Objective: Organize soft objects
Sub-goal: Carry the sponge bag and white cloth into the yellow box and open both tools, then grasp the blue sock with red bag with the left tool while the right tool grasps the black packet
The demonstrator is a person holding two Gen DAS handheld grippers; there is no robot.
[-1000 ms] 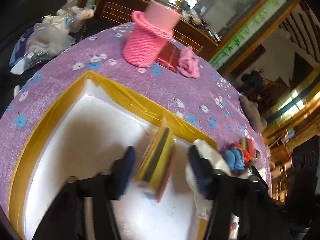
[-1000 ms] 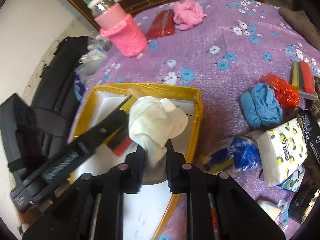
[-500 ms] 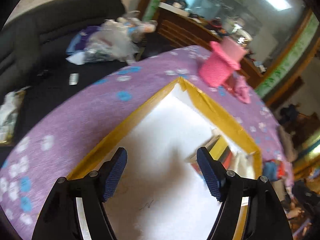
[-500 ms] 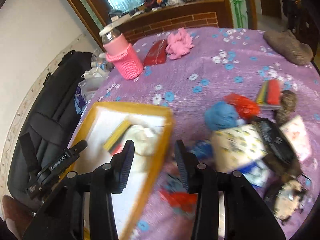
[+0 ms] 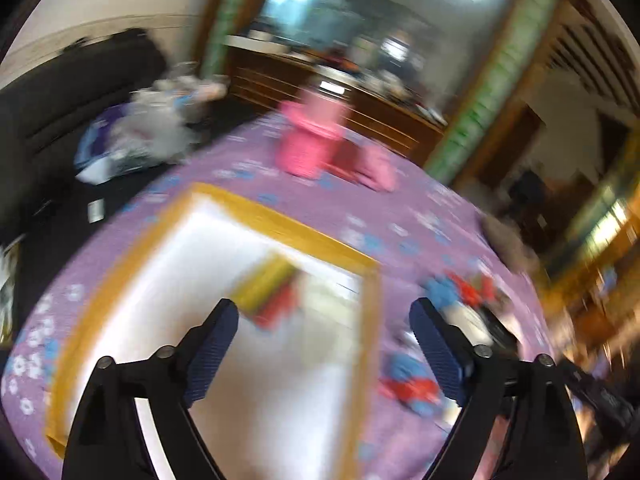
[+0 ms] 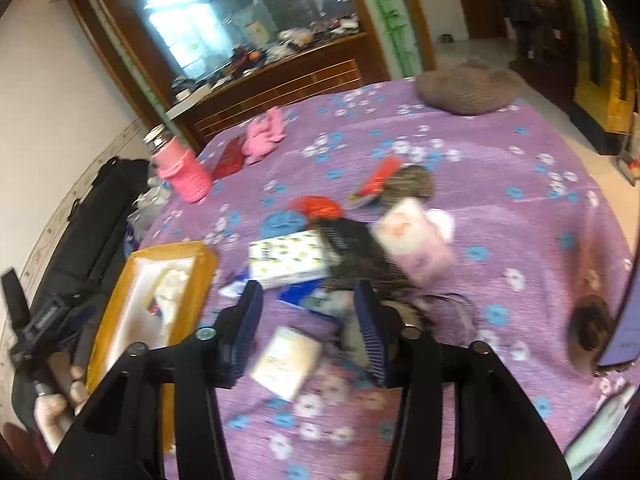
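Left wrist: left gripper (image 5: pixel 324 334) jaws just widened, nothing between them. It's over the yellow-rimmed box (image 5: pixel 280 222), which holds a striped cloth pack (image 5: pixel 268 290) and a white cloth (image 5: pixel 328 300).

Right wrist: right gripper (image 6: pixel 308 334) jaws just opening, part-open and empty, above the clutter pile. Blue cloth (image 6: pixel 282 222), red cloth (image 6: pixel 320 206) and tissue packs (image 6: pixel 290 260) remain on the purple tablecloth (image 6: pixel 500 168). Judging by that, most sorting is left.

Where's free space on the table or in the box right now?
Bare cloth: the wide purple stretch between the brown cushion and the central pile, and the near strip under the right gripper. The yellow-rimmed box has white floor free on its near side. Crowded: the pile around the tissue pack, and the box's far corner by the white cloth.
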